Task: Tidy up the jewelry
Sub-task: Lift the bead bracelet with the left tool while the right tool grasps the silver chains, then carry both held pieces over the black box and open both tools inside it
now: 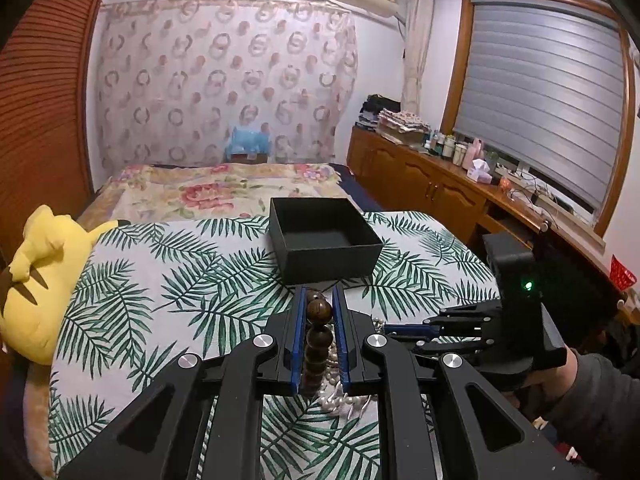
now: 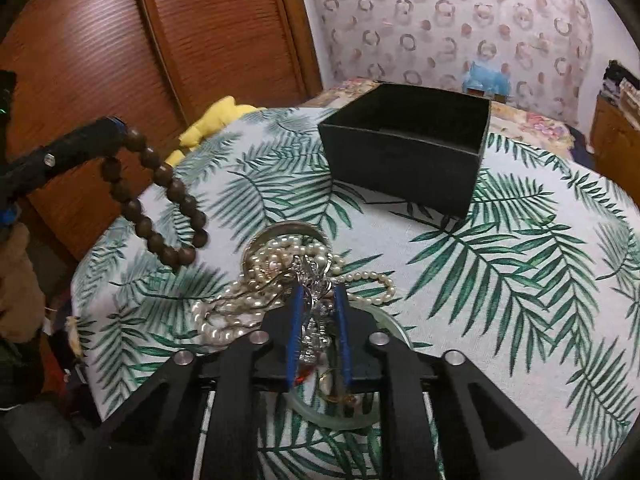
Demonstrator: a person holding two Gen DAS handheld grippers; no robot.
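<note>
pearls (image 2: 256, 280) tangle beside black box (image 2: 404, 152).

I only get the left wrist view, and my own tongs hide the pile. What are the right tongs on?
Observer: The right tongs are shut on a silver ornament atop the pearls.
Operator: Anything beneath them?
Observer: A pale green bangle lies on the cloth there.
Operator: Is my bracelet clear?
Observer: The wooden bead bracelet hangs as a loop from the left tongs, apart from the pearls.

Open black box (image 2: 404, 160) beyond jewelry heap (image 2: 280, 276)
</note>
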